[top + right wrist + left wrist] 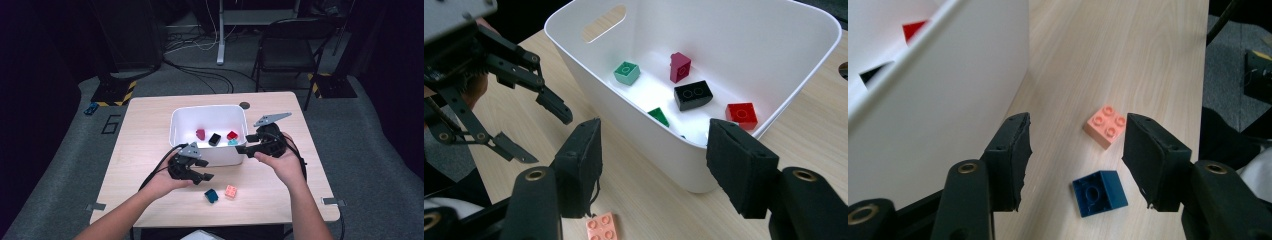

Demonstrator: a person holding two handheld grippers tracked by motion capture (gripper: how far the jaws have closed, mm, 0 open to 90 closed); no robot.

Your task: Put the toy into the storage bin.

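Left gripper view looks along the left gripper, whose two black jaws stand wide apart with nothing held; the pads are matte black foam with frayed edges, fixed on glossy black arms with brass-coloured rivets. Between the jaws, on the table, lies the dark blue plastic building brick, a small square block tilted so that its hollow underside with one round socket faces the camera. Just beyond it, close to the jaw on the right of this view and apart from the blue brick, sits the salmon-pink plastic building brick, upright, with four round studs on top. Neither brick touches a pad.

Outward from the jaws, the pale wood-grain table top is smooth and matte. Beside the jaw on the left of this view rises the smooth wall of the white plastic bin.

High view shows the left gripper low over the table, just in front of the bin, with both bricks near it. The right gripper hangs at the bin's right edge; its jaws gape, empty. Inside the bin lie small plastic bricks: black, red, magenta, mint green and dark green.
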